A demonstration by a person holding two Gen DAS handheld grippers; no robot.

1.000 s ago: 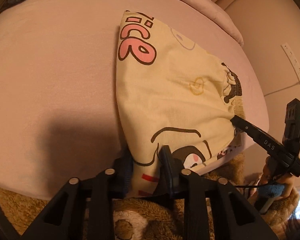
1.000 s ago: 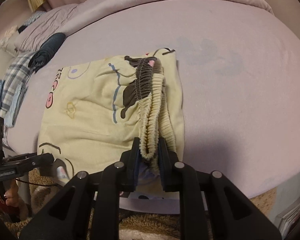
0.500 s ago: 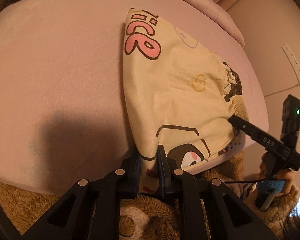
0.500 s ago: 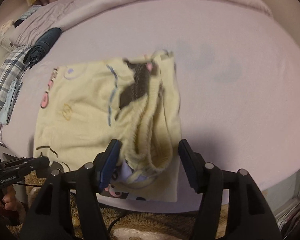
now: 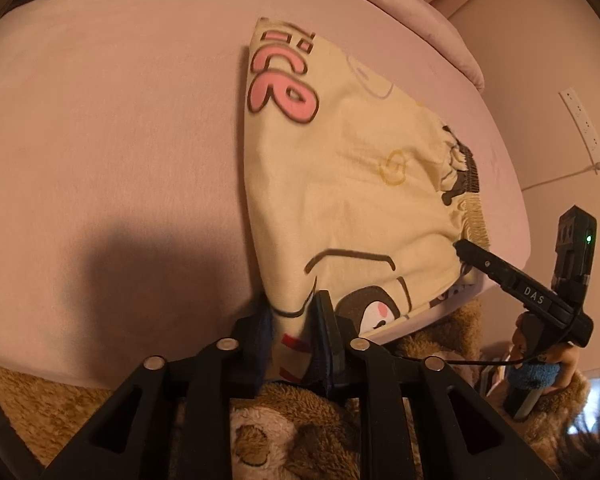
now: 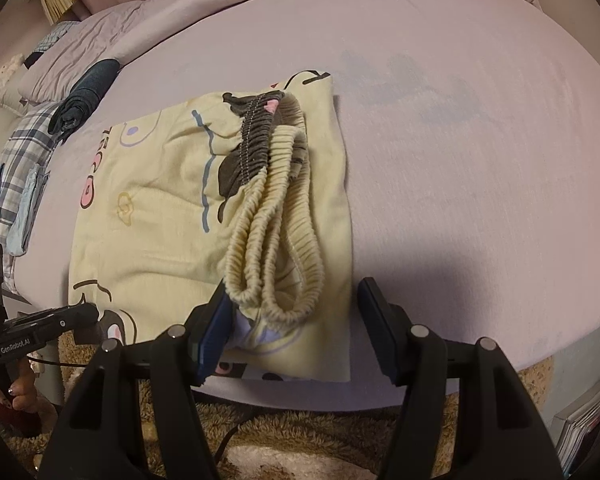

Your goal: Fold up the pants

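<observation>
Right wrist view is showing the lilac bed (image 6: 480, 140) with the yellow cartoon pants (image 6: 160, 216) lying folded near its edge. I am keeping the right gripper (image 6: 292, 328) spread around the waistband (image 6: 276, 240). Left gripper (image 5: 292, 320) is opening, pants corner between its jaws.

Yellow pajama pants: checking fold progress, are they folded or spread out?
Folded. The yellow pajama pants lie doubled into a compact rectangle on the bed, elastic waistband stacked on top.
</observation>
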